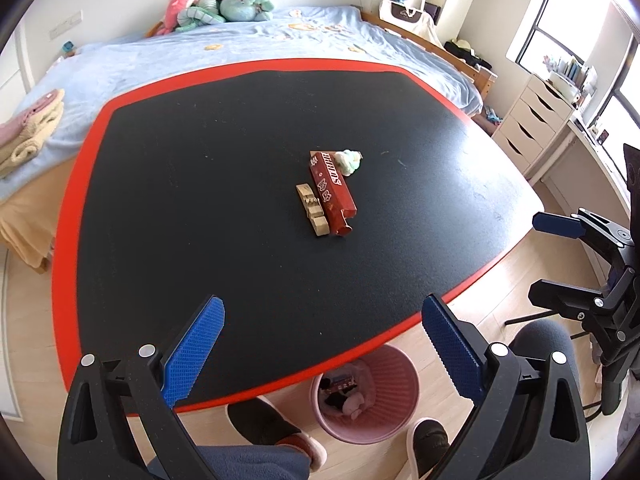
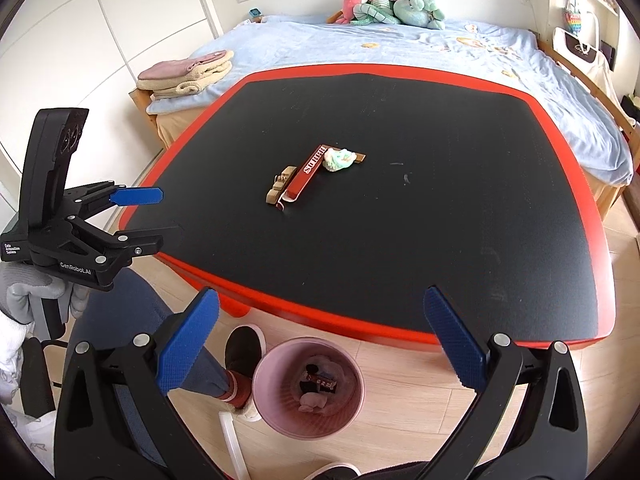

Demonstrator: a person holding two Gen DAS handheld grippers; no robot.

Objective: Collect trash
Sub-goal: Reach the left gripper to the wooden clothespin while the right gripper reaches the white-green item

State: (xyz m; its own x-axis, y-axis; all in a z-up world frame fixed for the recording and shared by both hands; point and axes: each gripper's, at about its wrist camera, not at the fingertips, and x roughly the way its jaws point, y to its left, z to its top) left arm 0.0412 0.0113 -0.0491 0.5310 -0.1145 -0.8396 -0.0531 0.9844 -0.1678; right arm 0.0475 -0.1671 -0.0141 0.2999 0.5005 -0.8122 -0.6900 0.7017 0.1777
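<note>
A long red snack box lies mid-table on the black table with a red rim. A tan wooden piece lies against its left side. A crumpled pale green and white tissue sits at its far end. A pink bin with trash inside stands on the floor at the table's near edge. My left gripper is open and empty above the near edge. My right gripper is open and empty above the bin.
A bed with a blue sheet and plush toys lies behind the table. Folded towels sit on its corner. White drawers stand at the right. My slippered feet are beside the bin.
</note>
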